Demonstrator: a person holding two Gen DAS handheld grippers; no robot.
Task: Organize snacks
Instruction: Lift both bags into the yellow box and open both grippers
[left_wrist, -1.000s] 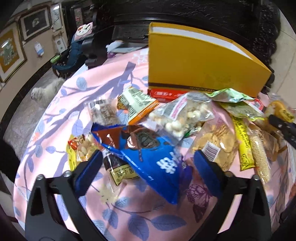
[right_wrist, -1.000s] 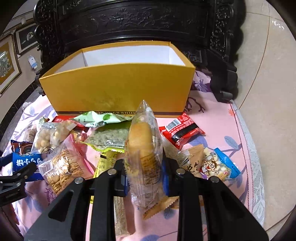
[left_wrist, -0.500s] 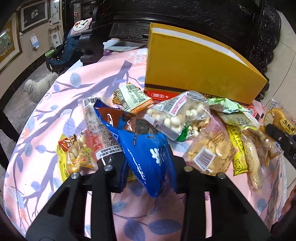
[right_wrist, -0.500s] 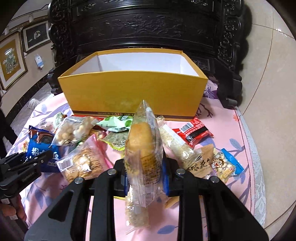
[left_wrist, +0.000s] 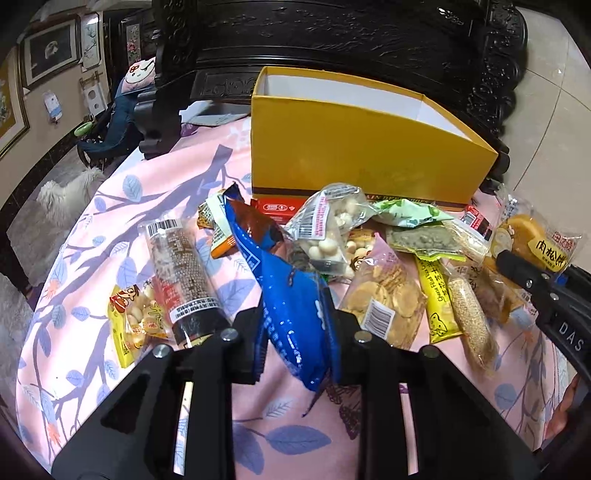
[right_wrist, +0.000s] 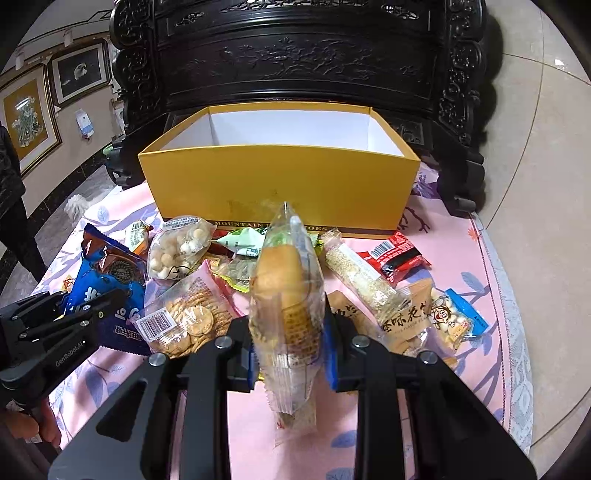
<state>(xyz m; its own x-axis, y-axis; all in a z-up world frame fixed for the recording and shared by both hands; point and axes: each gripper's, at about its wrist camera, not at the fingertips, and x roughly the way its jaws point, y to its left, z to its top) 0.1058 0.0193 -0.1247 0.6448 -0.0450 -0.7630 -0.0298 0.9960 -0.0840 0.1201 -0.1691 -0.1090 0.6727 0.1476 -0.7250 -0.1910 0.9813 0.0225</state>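
Note:
My left gripper (left_wrist: 295, 339) is shut on a blue cookie packet (left_wrist: 291, 299) and holds it above the pink tablecloth; the packet also shows in the right wrist view (right_wrist: 107, 284). My right gripper (right_wrist: 288, 354) is shut on a clear-wrapped bun (right_wrist: 288, 295), held upright in front of the open yellow box (right_wrist: 280, 184). The bun also shows in the left wrist view (left_wrist: 532, 243) at the far right. The box (left_wrist: 354, 147) stands at the back of the table with a white inside. Several snack packets lie between the grippers and the box.
Loose packets on the cloth include a cracker bag (right_wrist: 188, 321), a bag of white balls (right_wrist: 177, 247), a sesame bar (right_wrist: 362, 273), a red packet (right_wrist: 395, 256) and a brown tube packet (left_wrist: 181, 273). A dark carved cabinet (right_wrist: 295, 55) stands behind the box. A white dog (left_wrist: 66, 192) is on the floor at left.
My left gripper closed on the blue cookie packet and lifted it. Both grippers rose and drew back from the box; the bun stays held in the right one.

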